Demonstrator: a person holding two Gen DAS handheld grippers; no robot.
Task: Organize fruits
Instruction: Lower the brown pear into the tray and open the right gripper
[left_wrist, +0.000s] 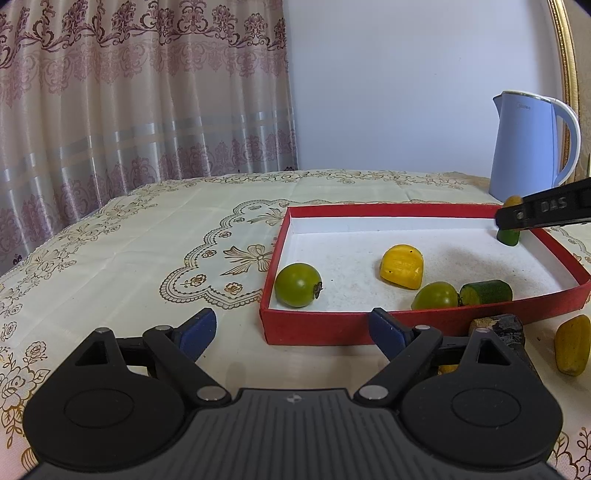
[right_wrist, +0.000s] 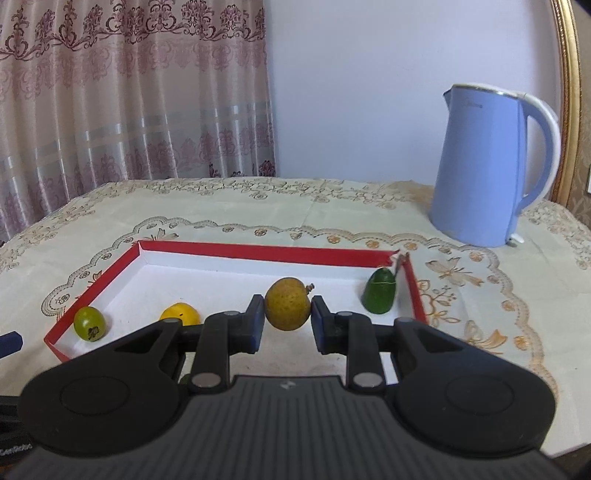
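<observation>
A red-rimmed tray (left_wrist: 458, 211) with a white floor lies on the table. My right gripper (right_wrist: 287, 318) is shut on a round yellow-brown fruit (right_wrist: 287, 303), held over the tray's right part. In the left wrist view that gripper's finger (left_wrist: 543, 212) reaches in from the right, with the fruit's top (left_wrist: 513, 200) peeking above it. In the tray lie a green tomato (left_wrist: 298, 285), a yellow fruit piece (left_wrist: 402, 266), a second green tomato (left_wrist: 435, 296), a cucumber piece (left_wrist: 485, 292) and a green piece (right_wrist: 379, 291) in the far right corner. My left gripper (left_wrist: 293, 332) stands open and empty before the tray's near wall.
A blue kettle (right_wrist: 484, 166) stands at the back right of the table. Outside the tray's near right corner lie a yellow piece (left_wrist: 572, 345) and a dark object (left_wrist: 498, 326). A patterned curtain (left_wrist: 129, 92) hangs behind the table's left side.
</observation>
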